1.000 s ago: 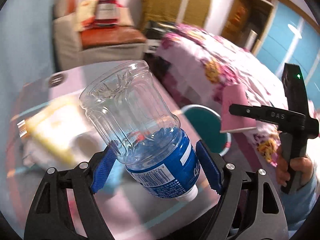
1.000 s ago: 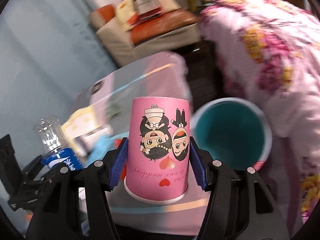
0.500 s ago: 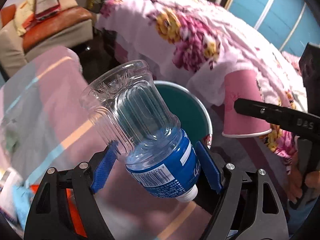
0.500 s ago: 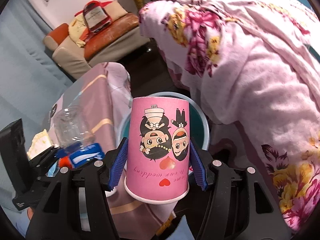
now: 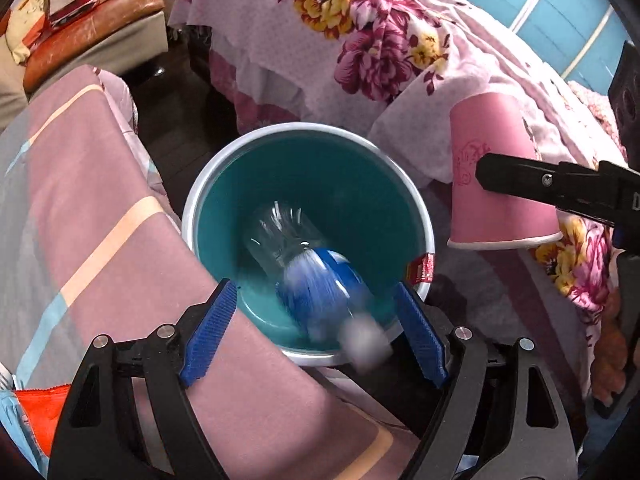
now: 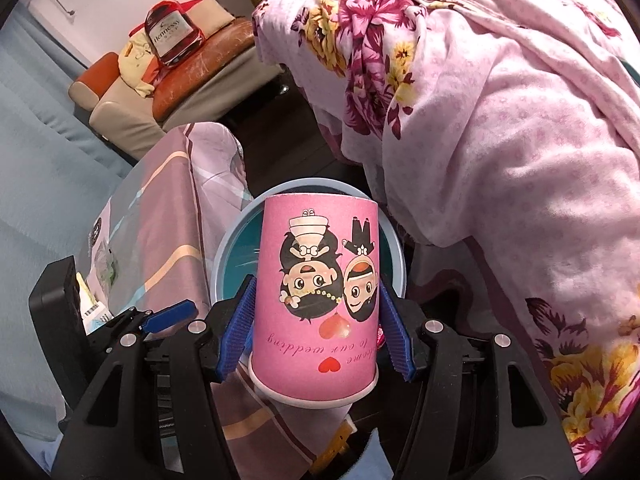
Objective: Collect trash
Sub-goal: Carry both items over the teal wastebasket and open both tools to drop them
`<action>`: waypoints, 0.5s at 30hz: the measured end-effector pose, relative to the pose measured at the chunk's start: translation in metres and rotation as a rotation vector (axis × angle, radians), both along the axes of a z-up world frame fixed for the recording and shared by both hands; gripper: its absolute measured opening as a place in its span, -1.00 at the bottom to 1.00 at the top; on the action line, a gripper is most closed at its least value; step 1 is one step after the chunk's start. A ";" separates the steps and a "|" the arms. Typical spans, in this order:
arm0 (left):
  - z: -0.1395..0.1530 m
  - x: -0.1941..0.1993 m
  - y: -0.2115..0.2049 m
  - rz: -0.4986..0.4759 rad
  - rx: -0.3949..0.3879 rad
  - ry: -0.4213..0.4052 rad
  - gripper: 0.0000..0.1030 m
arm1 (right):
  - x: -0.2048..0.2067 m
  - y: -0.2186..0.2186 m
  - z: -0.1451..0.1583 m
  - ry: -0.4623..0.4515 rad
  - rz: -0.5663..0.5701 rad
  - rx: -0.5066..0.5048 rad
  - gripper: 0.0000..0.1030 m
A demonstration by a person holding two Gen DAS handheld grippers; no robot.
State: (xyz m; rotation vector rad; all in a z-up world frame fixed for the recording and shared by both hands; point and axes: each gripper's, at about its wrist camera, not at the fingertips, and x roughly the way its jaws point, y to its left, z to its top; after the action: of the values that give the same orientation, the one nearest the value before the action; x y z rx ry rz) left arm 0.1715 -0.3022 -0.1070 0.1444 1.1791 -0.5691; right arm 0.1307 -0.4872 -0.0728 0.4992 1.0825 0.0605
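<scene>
A clear plastic bottle (image 5: 304, 264) with a blue label is motion-blurred, loose and base-first inside the teal bin (image 5: 192, 216). My left gripper (image 5: 314, 286) hangs open just above the bin's near rim, its blue pads (image 5: 212, 328) clear of the bottle on both sides. My right gripper (image 6: 316, 284) is shut on a pink paper cup (image 6: 316, 300) printed with a cartoon wedding couple, held upside down over the bin (image 6: 230, 240). In the left wrist view the cup (image 5: 496, 168) hangs to the right of the bin.
A bed with a floral pink quilt (image 5: 360, 40) crowds the bin's far and right sides. The table with a pink striped cloth (image 5: 80, 220) borders its left. A red wrapper (image 5: 40, 404) lies at the table's near corner. A sofa (image 6: 192, 76) stands behind.
Both grippers swung from over the table to above the bin and tipped downward. The left gripper let go of the bottle, which drops into the bin. The right keeps its hold on the cup.
</scene>
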 end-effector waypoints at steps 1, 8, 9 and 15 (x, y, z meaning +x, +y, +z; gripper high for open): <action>0.002 0.000 0.003 0.009 -0.007 -0.002 0.58 | 0.001 0.000 0.000 0.001 0.001 0.001 0.09; 0.019 -0.005 0.026 0.048 -0.027 -0.031 0.70 | 0.007 0.017 -0.008 0.035 0.044 0.010 0.10; 0.023 -0.007 0.030 0.055 -0.029 -0.037 0.70 | 0.007 0.019 -0.010 0.039 0.047 0.009 0.10; 0.042 -0.015 0.063 0.117 -0.044 -0.063 0.76 | 0.011 0.037 -0.018 0.081 0.071 0.001 0.15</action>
State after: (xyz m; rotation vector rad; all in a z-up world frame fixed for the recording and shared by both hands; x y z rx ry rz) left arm 0.1561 -0.2391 -0.0652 0.0552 1.1056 -0.4840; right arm 0.1414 -0.4506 -0.0905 0.4673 1.1794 0.1044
